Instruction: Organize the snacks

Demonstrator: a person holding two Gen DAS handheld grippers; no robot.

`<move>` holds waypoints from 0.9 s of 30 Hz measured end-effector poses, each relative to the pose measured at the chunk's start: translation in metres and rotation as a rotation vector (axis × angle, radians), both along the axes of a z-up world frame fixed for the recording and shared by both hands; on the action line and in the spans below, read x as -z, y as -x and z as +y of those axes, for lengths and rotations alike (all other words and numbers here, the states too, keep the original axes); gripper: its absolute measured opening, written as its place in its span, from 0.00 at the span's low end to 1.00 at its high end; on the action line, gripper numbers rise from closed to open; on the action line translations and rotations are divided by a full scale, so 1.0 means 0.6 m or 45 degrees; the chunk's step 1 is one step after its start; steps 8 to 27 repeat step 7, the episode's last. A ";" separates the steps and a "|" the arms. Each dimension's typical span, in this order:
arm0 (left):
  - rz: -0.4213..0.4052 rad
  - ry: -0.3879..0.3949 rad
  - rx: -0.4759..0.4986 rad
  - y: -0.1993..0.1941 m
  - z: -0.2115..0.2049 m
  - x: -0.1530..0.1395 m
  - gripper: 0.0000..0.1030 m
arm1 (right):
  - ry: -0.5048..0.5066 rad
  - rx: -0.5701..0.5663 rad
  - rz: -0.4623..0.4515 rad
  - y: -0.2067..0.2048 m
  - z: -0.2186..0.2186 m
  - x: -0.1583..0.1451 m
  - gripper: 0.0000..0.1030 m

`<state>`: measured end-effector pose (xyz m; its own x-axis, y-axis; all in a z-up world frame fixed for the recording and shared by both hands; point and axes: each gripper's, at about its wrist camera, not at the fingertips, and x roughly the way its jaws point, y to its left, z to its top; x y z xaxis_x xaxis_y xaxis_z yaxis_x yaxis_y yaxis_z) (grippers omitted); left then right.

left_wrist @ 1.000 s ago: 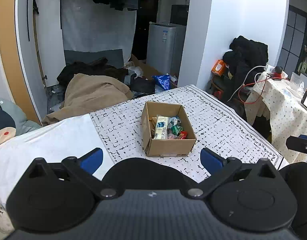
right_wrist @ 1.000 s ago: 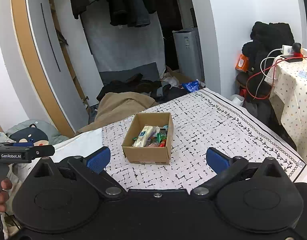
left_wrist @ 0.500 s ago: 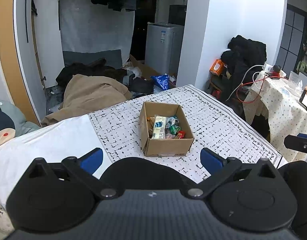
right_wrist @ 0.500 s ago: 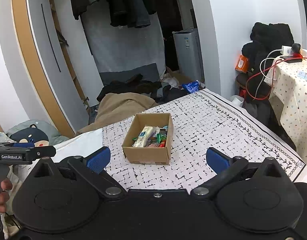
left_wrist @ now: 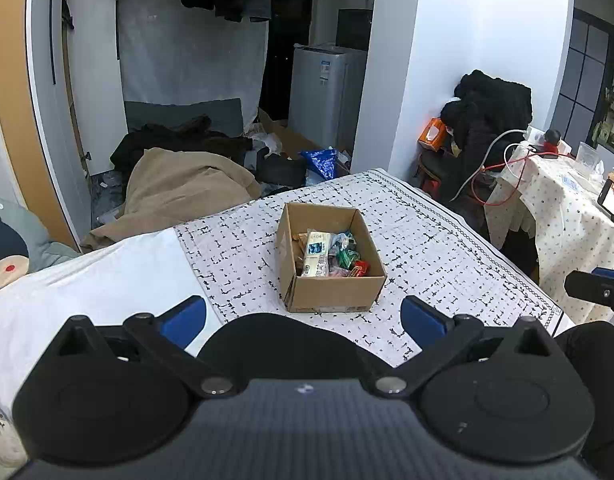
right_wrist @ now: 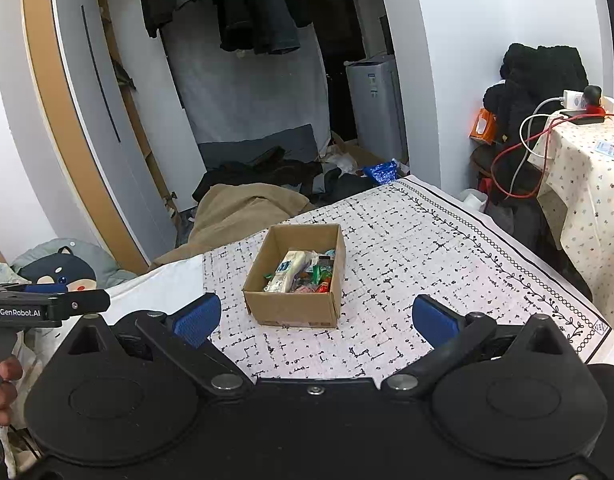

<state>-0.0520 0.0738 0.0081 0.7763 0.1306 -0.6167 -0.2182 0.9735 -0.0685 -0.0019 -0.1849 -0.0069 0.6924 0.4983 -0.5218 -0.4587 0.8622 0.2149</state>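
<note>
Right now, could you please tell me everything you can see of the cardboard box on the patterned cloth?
The box is plain brown cardboard, rectangular and open-topped, with no flaps visible. It sits upright and flat on the black-and-white cloth, near its middle. Inside lie snacks: a long pale packet with a blue label, plus green, red and clear wrappers, filling only the bottom. Its walls look intact. Both the left claw and right claw are open, short of it, touching nothing.

You see a plain brown cardboard box [left_wrist: 331,280] on a white cloth [left_wrist: 427,248] patterned with small black marks and a black vine border. Your gripper fingers [left_wrist: 183,318] have blue pads; the neighbouring tablecloth [right_wrist: 583,184] is cream with tiny dots.
</note>
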 end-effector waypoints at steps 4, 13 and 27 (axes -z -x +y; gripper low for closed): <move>-0.003 0.009 0.005 -0.001 0.003 0.003 1.00 | 0.006 -0.002 0.002 -0.001 0.004 0.001 1.00; -0.005 0.013 0.009 -0.001 0.002 0.005 1.00 | 0.010 -0.006 0.005 -0.002 0.006 0.003 1.00; -0.005 0.013 0.009 -0.001 0.002 0.005 1.00 | 0.010 -0.006 0.005 -0.002 0.006 0.003 1.00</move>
